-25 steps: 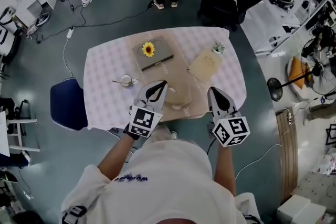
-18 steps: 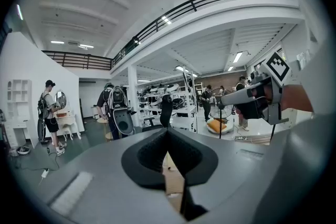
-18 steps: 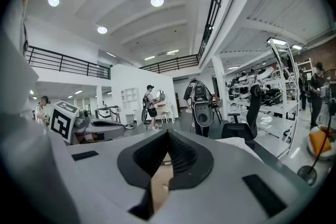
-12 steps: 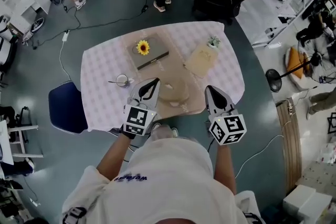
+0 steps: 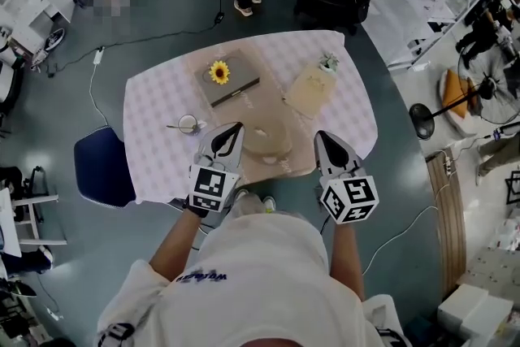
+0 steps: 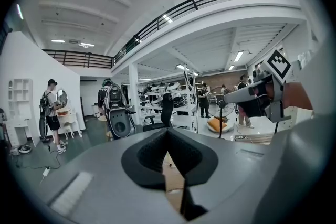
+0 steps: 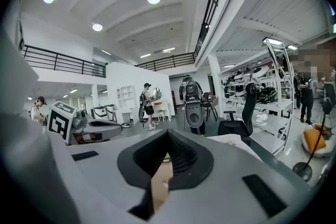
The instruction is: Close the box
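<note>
Left gripper [image 5: 234, 128] and right gripper [image 5: 322, 136], jaws pressed together and empty, have barely shifted over the table's [image 5: 154, 138] near edge; the grey box [image 5: 237, 87], seemingly lidded, lies beyond both.

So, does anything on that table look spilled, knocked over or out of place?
Nothing stands out. The cup stands upright, and the grey box with the sunflower and the tan box lie flat on the tablecloth, with no spill visible.
</note>
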`<act>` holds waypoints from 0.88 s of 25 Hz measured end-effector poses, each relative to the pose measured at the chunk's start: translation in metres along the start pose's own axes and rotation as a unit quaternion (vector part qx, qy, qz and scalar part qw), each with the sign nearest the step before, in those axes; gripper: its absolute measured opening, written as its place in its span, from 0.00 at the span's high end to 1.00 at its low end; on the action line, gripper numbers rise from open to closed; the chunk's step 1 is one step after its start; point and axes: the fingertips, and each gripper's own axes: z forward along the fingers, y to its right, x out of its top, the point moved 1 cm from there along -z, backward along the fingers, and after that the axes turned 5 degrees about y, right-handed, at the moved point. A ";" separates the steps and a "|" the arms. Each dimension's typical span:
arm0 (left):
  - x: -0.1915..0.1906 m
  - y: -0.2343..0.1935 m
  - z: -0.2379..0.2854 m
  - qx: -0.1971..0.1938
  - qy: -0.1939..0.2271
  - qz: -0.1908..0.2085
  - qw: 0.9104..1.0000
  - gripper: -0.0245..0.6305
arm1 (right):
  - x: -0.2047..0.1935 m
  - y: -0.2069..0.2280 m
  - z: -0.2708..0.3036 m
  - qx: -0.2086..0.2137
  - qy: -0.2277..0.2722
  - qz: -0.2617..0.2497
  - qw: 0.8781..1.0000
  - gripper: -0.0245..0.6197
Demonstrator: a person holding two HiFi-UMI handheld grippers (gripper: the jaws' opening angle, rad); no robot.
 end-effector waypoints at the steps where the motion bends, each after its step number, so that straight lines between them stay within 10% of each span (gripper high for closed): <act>1: 0.000 -0.001 -0.001 0.001 -0.001 0.000 1.000 0.96 | 0.000 -0.001 0.000 0.001 -0.001 -0.003 1.000 0.96; 22: 0.003 0.030 -0.006 -0.018 -0.003 0.009 1.000 0.96 | -0.015 0.010 -0.005 0.000 -0.013 -0.001 1.000 0.96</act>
